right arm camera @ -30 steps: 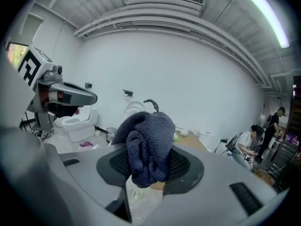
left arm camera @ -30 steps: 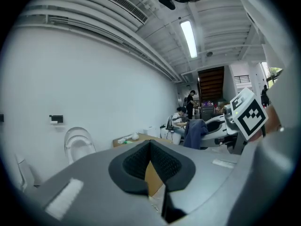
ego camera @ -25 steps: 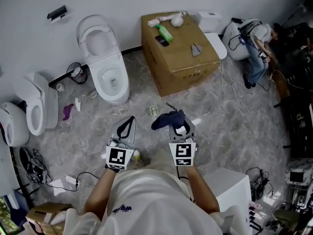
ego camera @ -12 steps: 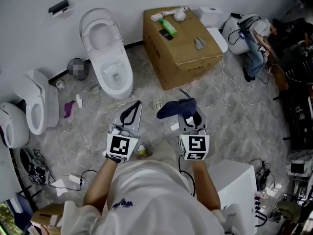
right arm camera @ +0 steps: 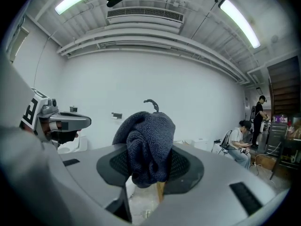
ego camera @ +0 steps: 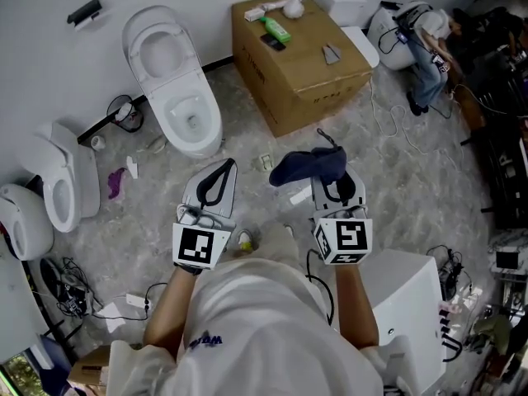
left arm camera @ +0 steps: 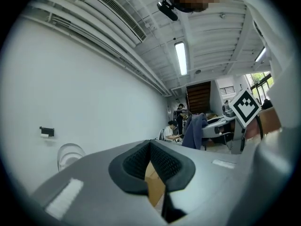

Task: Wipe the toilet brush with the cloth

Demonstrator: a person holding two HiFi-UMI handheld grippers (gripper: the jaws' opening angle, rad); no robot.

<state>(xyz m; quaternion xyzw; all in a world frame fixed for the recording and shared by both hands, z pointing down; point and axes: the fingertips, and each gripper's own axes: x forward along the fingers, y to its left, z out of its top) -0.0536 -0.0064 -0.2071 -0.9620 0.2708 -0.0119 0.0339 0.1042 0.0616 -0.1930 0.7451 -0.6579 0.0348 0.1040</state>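
Observation:
My right gripper (ego camera: pixel 328 181) is shut on a dark blue knitted cloth (ego camera: pixel 308 167), which bunches up over its jaws (right arm camera: pixel 148 145). To its left my left gripper (ego camera: pixel 216 185) is shut with nothing between its pads (left arm camera: pixel 150 150). Both are held side by side above the marbled floor, pointing roughly level towards the wall. What looks like the white toilet brush (ego camera: pixel 284 8), with a round head, lies on the far edge of the cardboard box (ego camera: pixel 318 77). The left gripper view shows the cloth (left arm camera: pixel 194 131) hanging at its right.
A white toilet (ego camera: pixel 175 85) stands against the wall ahead left, with a small wire bin (ego camera: pixel 124 114) beside it. A green bottle (ego camera: pixel 277 30) lies on the box. More toilets (ego camera: pixel 62 176) stand at the left, a white cabinet (ego camera: pixel 408 304) at my right, and cables cross the floor.
Both grippers have risen towards the camera and look larger. The right one has drifted right with the cloth still in it. The left stays shut and empty.

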